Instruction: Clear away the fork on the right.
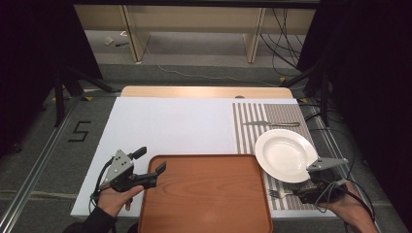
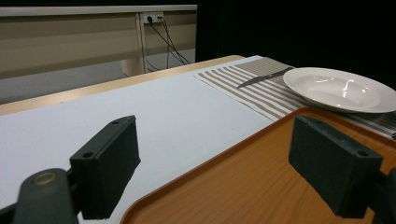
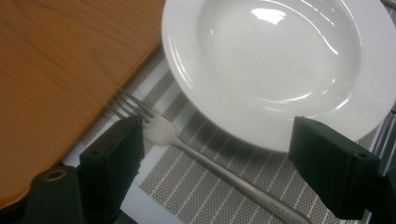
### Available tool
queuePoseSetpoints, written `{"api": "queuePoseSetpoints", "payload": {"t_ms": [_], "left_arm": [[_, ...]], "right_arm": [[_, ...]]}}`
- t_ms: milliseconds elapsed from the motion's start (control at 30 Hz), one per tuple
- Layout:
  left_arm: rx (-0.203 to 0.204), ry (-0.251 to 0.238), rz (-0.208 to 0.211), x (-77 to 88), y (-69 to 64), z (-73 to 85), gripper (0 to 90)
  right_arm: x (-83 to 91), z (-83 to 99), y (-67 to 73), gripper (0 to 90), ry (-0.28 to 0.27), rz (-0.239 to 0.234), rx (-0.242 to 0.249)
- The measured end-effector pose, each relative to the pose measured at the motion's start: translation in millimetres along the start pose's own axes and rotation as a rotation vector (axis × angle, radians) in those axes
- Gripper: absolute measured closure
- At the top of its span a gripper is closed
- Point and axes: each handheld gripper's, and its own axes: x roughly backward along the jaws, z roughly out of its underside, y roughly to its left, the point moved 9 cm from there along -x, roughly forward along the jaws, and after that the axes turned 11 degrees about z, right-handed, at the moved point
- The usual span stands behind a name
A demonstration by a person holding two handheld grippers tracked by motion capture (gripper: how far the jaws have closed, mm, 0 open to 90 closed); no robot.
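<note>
I hold my right gripper [image 3: 217, 163] with jaws spread over the fork [image 3: 196, 154], its handle running lengthwise between them, plate [image 3: 280, 60] just beyond.

White plate [image 1: 285, 154], fork [image 3: 187, 144] flat on striped placemat [image 1: 257, 124].

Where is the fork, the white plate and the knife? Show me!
fork [image 3: 161, 132], right gripper view, on its neck just behind the tines
white plate [image 1: 284, 154], high view, on the middle of its bowl
knife [image 1: 269, 124], high view, on the middle of its length
</note>
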Motion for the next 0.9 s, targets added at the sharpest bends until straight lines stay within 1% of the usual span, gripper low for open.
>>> {"api": "queuePoseSetpoints", "payload": {"t_ms": [100,133,200,367,433,467,500,533,567,700,800,900], "left_arm": [[0.0,0.001,0.0,-0.1,0.0,0.1,15.9],[0.0,0.001,0.0,-0.2,0.0,0.3,15.9],[0.001,0.003,-0.001,-0.7,0.7,0.4,15.8],[-0.001,0.002,-0.002,-0.1,-0.1,0.2,15.9],[-0.002,0.002,-0.002,-0.2,-0.1,0.1,15.9],[-0.003,0.005,-0.002,-0.5,0.0,0.7,15.9],[-0.002,0.006,-0.002,-0.8,0.1,0.9,15.9],[-0.002,0.006,-0.002,-0.8,0.1,0.9,15.9],[-0.002,0.007,-0.002,-1.2,0.4,0.9,15.9],[-0.002,0.008,-0.001,-1.7,0.2,1.1,15.9],[-0.001,0.008,-0.001,-1.6,-0.2,1.0,15.9],[0.0,0.007,-0.001,-1.7,-0.2,1.0,15.9]], "right_arm": [[-0.7,4.0,-2.2,19.1,0.015,-0.003,-0.002],[-2.4,8.2,-4.2,19.3,0.036,-0.003,-0.008],[-5.7,12.3,-5.1,19.3,0.058,-0.003,-0.007],[-11.4,20.7,-6.1,19.5,0.106,-0.006,-0.003],[-12.3,22.2,-6.4,19.6,0.114,-0.007,-0.001],[-14.1,25.5,-7.7,19.9,0.135,-0.006,0.009],[-15.7,27.5,-9.2,20.0,0.146,-0.007,0.008],[-15.7,27.5,-9.2,20.0,0.146,-0.007,0.008],[-19.0,30.4,-11.0,20.3,0.163,-0.016,0.001],[-26.2,35.6,-13.4,21.0,0.2,-0.019,0.007],[-29.1,38.3,-12.4,21.4,0.219,-0.019,0.024],[-31.2,39.1,-11.8,22.4,0.219,-0.026,0.026]]}}
